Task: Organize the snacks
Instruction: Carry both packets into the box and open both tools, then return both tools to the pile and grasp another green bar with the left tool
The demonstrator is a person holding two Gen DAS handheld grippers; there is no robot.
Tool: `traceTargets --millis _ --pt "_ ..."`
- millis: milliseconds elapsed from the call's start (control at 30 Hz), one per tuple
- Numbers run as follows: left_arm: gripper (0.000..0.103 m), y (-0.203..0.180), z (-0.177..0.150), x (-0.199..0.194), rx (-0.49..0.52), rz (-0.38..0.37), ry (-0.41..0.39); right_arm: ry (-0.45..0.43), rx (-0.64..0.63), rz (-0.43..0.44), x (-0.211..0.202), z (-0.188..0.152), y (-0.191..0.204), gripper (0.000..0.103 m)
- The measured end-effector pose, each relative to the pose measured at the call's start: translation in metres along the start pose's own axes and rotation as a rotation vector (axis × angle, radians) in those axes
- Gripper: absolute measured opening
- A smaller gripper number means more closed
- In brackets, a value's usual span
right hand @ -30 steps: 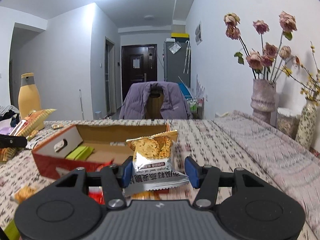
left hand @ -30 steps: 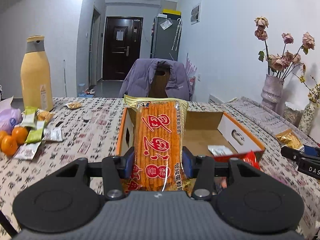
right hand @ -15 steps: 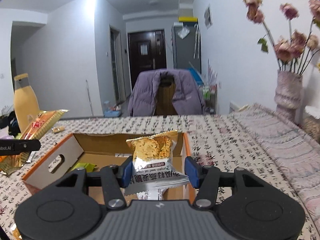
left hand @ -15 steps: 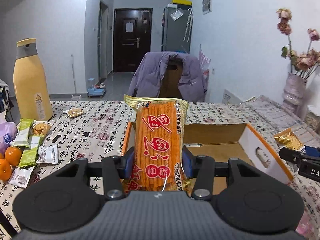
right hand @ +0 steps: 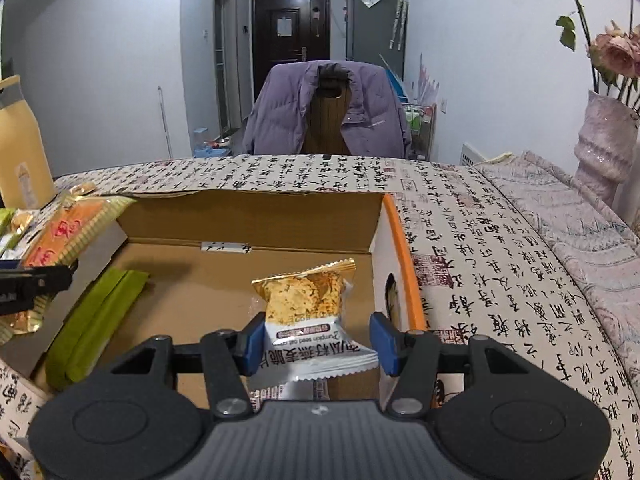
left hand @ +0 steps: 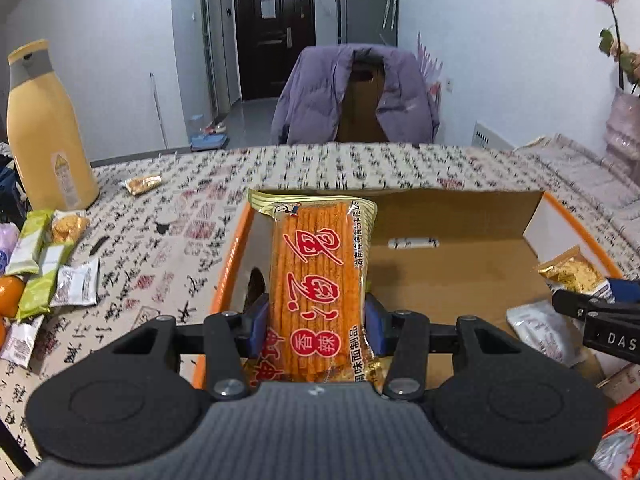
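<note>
We have carried both grippers over the cardboard box: left gripper clamps the spicy-stick packet, right gripper grips the oat-crisp packet, ready for release

Glossy plastic wrapper on the orange snack pack, matt brown cardboard box, printed cloth tablecover.
</note>
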State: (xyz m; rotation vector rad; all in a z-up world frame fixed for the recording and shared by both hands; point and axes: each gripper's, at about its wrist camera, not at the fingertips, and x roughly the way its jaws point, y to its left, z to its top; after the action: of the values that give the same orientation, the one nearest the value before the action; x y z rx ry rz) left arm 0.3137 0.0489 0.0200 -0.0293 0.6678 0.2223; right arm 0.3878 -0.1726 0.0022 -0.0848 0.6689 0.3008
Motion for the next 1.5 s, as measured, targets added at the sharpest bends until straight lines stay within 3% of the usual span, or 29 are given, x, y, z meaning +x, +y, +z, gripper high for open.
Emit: traceTargets --millis 167,233,267,300,367,433,500,533,767,1067,1500 --pt "0.05 -0.002 -0.005 0.006 0.017 0.001 0.014 0.014 -0.005 0.023 0.003 -0.001 0.002 0.055" --pt "0.054 -0.002 -0.006 0.006 0.015 -0.002 0.014 0.014 -0.007 0.03 0.003 -0.001 0.002 0.055" --pt "0.063 -0.001 -0.007 0.006 0.01 -0.002 0.011 0.013 -0.006 0.034 0.003 -0.001 0.001 0.058" --pt "0.07 0.0 -0.007 0.004 0.006 -0.007 0.004 0.011 -0.003 0.038 0.002 -0.001 0.0 0.064" --pt "0.071 0.0 -0.008 0.0 0.005 -0.017 -0.011 -0.009 0.005 0.057 -0.002 0.001 -0.002 0.083" --pt "0.08 0.0 -0.008 -0.006 0.0 -0.03 -0.029 -0.025 0.008 0.063 -0.006 0.002 -0.001 0.096" --pt "0.099 0.0 -0.008 -0.015 -0.008 -0.028 -0.063 -0.043 0.001 0.056 -0.011 0.002 0.001 0.099" --pt "0.102 0.0 -0.009 -0.019 -0.011 -0.029 -0.08 -0.051 -0.001 0.056 -0.013 0.002 0.001 0.099" --pt "0.103 0.009 -0.006 -0.039 -0.059 -0.046 -0.132 -0.097 -0.001 0.044 -0.03 0.003 0.002 0.103" --pt "0.103 0.03 -0.014 -0.073 -0.12 -0.051 -0.199 -0.213 -0.023 0.057 -0.082 -0.006 -0.002 0.103" --pt "0.103 0.04 -0.069 -0.146 -0.12 -0.057 -0.316 -0.308 -0.052 0.092 -0.156 -0.06 -0.002 0.103"
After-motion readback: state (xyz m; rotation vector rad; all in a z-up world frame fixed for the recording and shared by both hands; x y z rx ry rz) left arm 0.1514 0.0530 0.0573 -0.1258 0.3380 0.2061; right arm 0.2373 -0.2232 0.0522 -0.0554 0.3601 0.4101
